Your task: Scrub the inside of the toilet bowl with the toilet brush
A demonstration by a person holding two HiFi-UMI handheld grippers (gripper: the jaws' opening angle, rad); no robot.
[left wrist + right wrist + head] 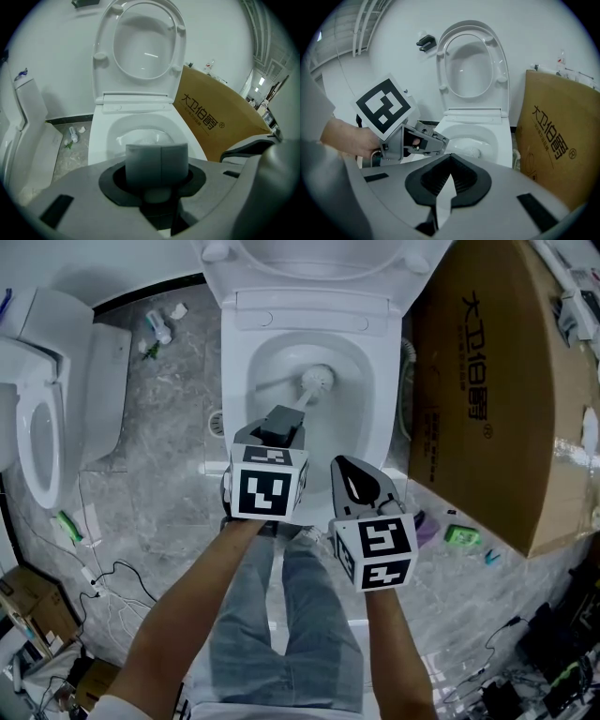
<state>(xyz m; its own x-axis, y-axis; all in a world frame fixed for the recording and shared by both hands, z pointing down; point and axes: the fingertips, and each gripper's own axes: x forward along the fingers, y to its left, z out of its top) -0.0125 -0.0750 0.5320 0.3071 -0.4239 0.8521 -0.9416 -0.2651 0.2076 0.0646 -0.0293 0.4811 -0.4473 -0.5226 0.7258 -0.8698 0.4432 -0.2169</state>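
Left claw (278, 427) is clamped on the grey handle of the toilet brush (302, 397); in the left gripper view the handle end sits gripped between the jaws. Brush head (318, 380) is down inside the toilet bowl (265, 357), toward the rear. Right claw (357, 486) has its jaws together on nothing and is held just beside the left one, in front of the bowl. Seat and lid (140, 47) are raised. Cardboard box (497, 381) stands just beside the toilet's right side.
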